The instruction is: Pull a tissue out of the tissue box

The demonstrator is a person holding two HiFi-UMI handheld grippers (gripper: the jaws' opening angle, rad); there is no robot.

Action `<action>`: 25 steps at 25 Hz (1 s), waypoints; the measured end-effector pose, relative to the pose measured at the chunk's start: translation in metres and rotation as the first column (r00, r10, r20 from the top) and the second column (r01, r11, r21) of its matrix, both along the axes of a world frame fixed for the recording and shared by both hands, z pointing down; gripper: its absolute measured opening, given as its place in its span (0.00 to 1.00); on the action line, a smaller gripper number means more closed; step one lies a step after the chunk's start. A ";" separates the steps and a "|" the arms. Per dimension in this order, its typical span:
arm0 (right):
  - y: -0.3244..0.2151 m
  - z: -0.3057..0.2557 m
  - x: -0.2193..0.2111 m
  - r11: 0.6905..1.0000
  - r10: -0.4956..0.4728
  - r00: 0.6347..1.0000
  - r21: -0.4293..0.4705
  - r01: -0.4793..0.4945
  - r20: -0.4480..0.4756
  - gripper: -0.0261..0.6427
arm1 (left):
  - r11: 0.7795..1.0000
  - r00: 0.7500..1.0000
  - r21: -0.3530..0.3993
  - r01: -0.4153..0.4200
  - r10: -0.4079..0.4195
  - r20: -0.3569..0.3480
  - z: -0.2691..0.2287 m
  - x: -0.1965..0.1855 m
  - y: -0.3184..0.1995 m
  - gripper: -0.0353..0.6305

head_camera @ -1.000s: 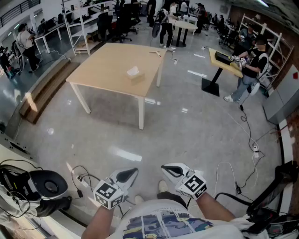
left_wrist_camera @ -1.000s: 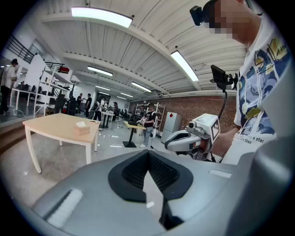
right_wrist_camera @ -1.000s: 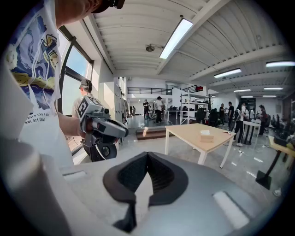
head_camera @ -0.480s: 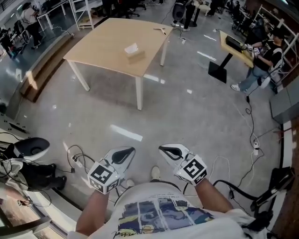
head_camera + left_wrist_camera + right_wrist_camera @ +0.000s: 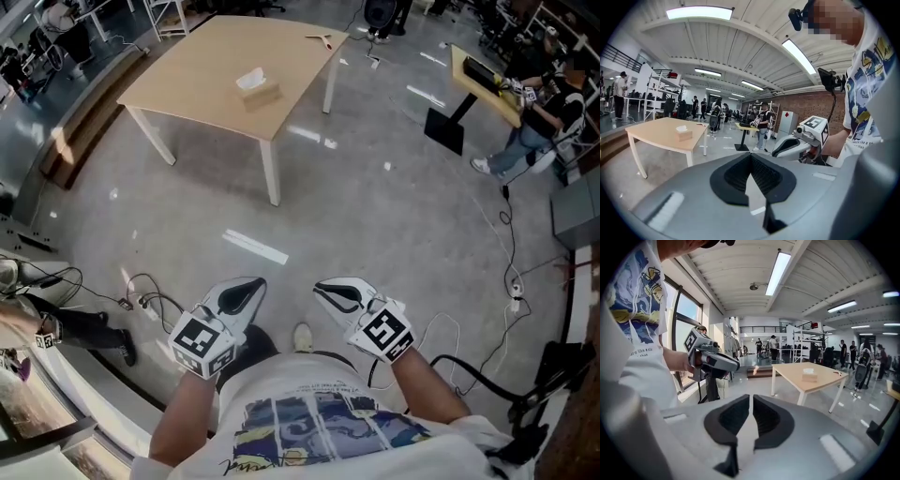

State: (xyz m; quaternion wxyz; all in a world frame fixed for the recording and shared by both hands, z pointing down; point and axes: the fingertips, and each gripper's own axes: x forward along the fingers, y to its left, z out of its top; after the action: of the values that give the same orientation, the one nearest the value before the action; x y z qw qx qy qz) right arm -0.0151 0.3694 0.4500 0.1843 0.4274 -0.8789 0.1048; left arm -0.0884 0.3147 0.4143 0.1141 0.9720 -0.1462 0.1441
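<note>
A tissue box (image 5: 255, 86) with a white tissue sticking out stands on a light wooden table (image 5: 197, 75) far ahead across the floor. It also shows small as the tissue box (image 5: 684, 133) in the left gripper view and the tissue box (image 5: 809, 376) in the right gripper view. My left gripper (image 5: 246, 292) and right gripper (image 5: 330, 292) are held side by side close to my body, well short of the table. The left gripper (image 5: 750, 155) is shut and empty. On the right gripper (image 5: 751, 401) the jaws are opening, with a thin slit and nothing between them.
Polished grey floor lies between me and the table. Cables (image 5: 141, 298) trail at the lower left and a cable (image 5: 511, 281) runs along the right. A dark standing desk (image 5: 478, 75) with a person (image 5: 530, 131) is at the right. A low wooden bench (image 5: 89, 131) runs along the left.
I have walked toward the table, which now sits larger and higher in the head view. Both grippers came forward with me. The black gear at the lower left has slid out of view.
</note>
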 end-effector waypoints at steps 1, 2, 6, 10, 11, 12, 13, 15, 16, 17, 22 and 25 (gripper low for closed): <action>-0.003 0.000 0.005 1.000 0.001 1.000 0.000 -0.001 0.004 0.06 | 1.000 1.000 0.000 -0.002 0.002 0.008 0.000 0.004 -0.003 0.06; -0.007 0.000 0.010 1.000 0.004 1.000 0.000 -0.004 0.008 0.06 | 1.000 1.000 -0.001 -0.003 0.003 0.015 0.000 0.008 -0.006 0.06; -0.031 0.003 0.021 1.000 0.011 1.000 0.000 -0.011 0.023 0.06 | 1.000 1.000 -0.007 0.003 -0.003 0.021 0.002 0.019 -0.028 0.06; -0.067 0.006 0.030 1.000 0.013 1.000 0.001 -0.013 0.008 0.06 | 1.000 1.000 -0.013 -0.009 0.009 0.000 0.008 0.032 -0.063 0.06; -0.077 0.006 0.034 1.000 0.019 1.000 -0.003 -0.019 0.004 0.06 | 1.000 1.000 -0.016 -0.014 0.014 -0.007 0.009 0.037 -0.073 0.06; -0.087 0.005 0.037 1.000 0.025 1.000 -0.006 -0.025 0.002 0.06 | 1.000 1.000 -0.019 -0.020 0.020 -0.013 0.009 0.041 -0.084 0.06; -0.097 0.003 0.040 0.999 0.031 1.000 -0.009 -0.031 -0.001 0.06 | 0.999 0.999 -0.021 -0.028 0.027 -0.018 0.008 0.046 -0.096 0.06; -0.120 -0.001 0.045 0.999 0.042 0.999 -0.012 -0.042 -0.012 0.06 | 0.999 0.998 -0.021 -0.047 0.047 -0.029 0.008 0.055 -0.120 0.06; -0.132 -0.002 0.047 0.999 0.047 0.999 -0.013 -0.047 -0.018 0.06 | 0.998 0.998 -0.018 -0.059 0.058 -0.034 0.008 0.059 -0.132 0.06; -0.145 -0.003 0.049 0.999 0.051 0.998 -0.014 -0.051 -0.021 0.06 | 0.997 0.997 -0.015 -0.071 0.070 -0.039 0.007 0.063 -0.144 0.06; -0.208 -0.008 0.052 0.998 0.055 0.998 -0.015 -0.056 -0.039 0.07 | 0.995 0.994 0.004 -0.098 0.098 -0.049 -0.001 0.067 -0.199 0.06; -0.252 -0.012 0.045 0.998 0.059 0.997 0.000 -0.059 -0.040 0.08 | 0.996 0.995 0.012 -0.092 0.093 -0.044 -0.004 0.056 -0.236 0.06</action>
State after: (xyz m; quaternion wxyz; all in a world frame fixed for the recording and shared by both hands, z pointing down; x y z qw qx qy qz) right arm 0.0297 0.1174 0.4382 0.1987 0.4550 -0.8620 0.1021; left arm -0.0325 0.0783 0.4102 0.1056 0.9813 -0.0991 0.1269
